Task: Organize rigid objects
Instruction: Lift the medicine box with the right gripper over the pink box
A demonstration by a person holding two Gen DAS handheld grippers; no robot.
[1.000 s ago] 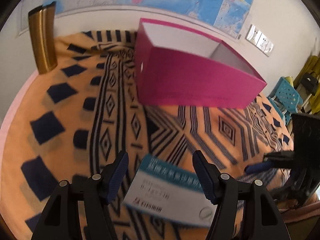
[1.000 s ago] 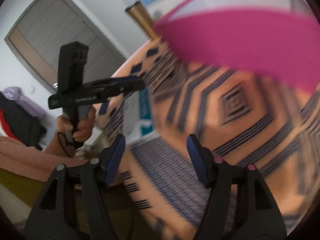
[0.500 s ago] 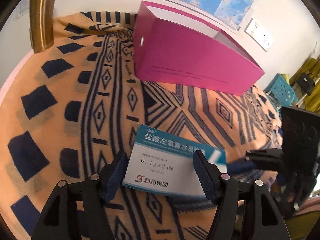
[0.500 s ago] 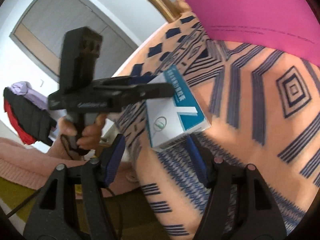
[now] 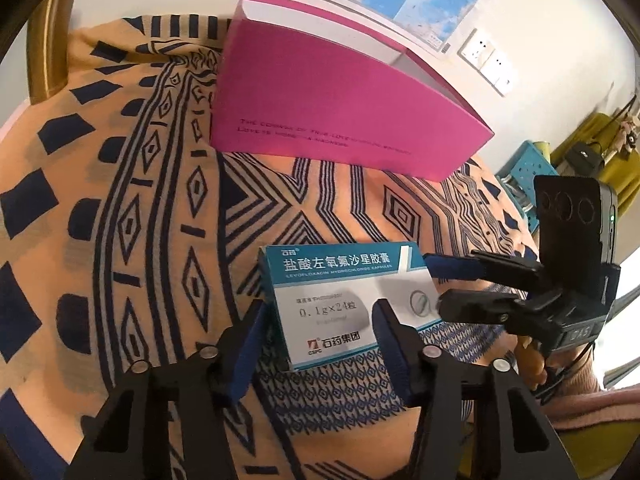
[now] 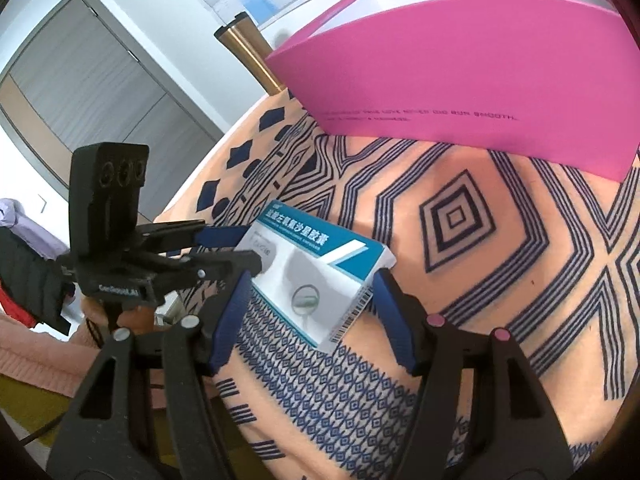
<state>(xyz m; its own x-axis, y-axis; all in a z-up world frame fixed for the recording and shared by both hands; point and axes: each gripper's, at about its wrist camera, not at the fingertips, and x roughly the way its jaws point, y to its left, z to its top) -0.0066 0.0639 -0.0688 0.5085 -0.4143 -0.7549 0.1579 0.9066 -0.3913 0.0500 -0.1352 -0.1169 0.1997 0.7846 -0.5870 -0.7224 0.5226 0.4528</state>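
A white and teal medicine box (image 5: 340, 304) lies on the orange patterned cloth (image 5: 120, 200). My left gripper (image 5: 318, 320) is closing on the box's left end: one pad lies against the end face, the other sits over the white top. In the right wrist view the left gripper (image 6: 236, 246) comes in from the left onto the medicine box (image 6: 316, 264). My right gripper (image 6: 310, 280) straddles the box's barcode end, its pads a little apart from it. In the left wrist view the right gripper (image 5: 438, 282) reaches in from the right.
An open pink box (image 5: 340, 112) with a white inside stands on the cloth behind the medicine box, also seen as the pink box (image 6: 480, 68). A gold flask (image 5: 48, 40) stands at the far left edge. A blue chair (image 5: 528, 172) is beyond the table's right side.
The left jaws have narrowed onto the medicine box, which now sits nearer and sharper between them. The right gripper has swung in so that its fingers now flank the box's other end.
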